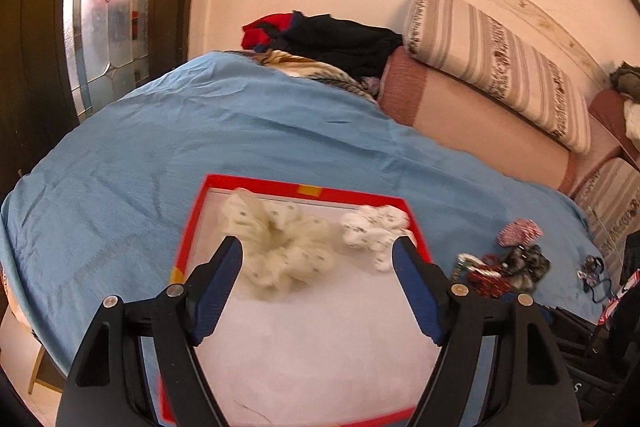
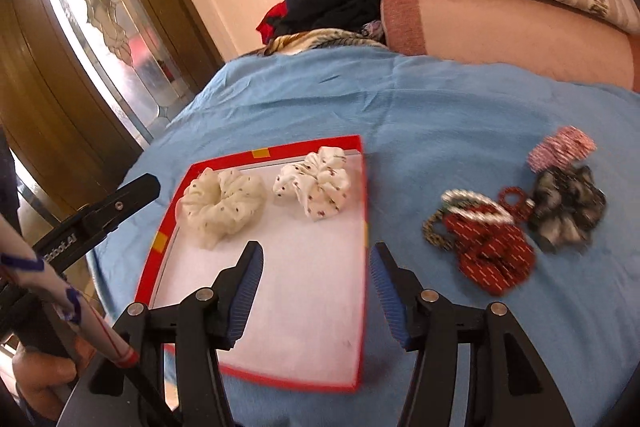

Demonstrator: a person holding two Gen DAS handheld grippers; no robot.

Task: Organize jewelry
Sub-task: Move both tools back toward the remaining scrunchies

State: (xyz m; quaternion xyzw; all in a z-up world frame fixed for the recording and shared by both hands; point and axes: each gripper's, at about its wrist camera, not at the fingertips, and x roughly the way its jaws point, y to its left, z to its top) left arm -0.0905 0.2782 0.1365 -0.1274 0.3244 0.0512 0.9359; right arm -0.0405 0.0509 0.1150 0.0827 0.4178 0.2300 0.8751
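Note:
A red-rimmed box point(image 2: 362, 239) with a white floor lies on the blue bedspread; it also shows in the left wrist view point(image 1: 256, 185). Inside it lie a cream dotted scrunchie point(image 2: 222, 205) point(image 1: 280, 247) and a white dotted scrunchie point(image 2: 316, 183) point(image 1: 372, 229). My left gripper point(image 1: 318, 251) is open and empty, hovering over the box just before the scrunchies. My right gripper point(image 2: 316, 263) is open and empty above the box's right rim. To the right lies a heap of scrunchies: red point(image 2: 490, 251), grey-black point(image 2: 566, 209), pink point(image 2: 560, 145); the heap shows in the left wrist view point(image 1: 500, 267).
The blue bedspread point(image 2: 400, 107) covers the bed. Pink bolster point(image 1: 472, 119) and striped pillow point(image 1: 492, 63) lie at the back right, dark and red clothes point(image 1: 320, 37) at the back. A wooden door with glass point(image 2: 100, 27) stands left. The left gripper's body point(image 2: 100, 215) shows left of the box.

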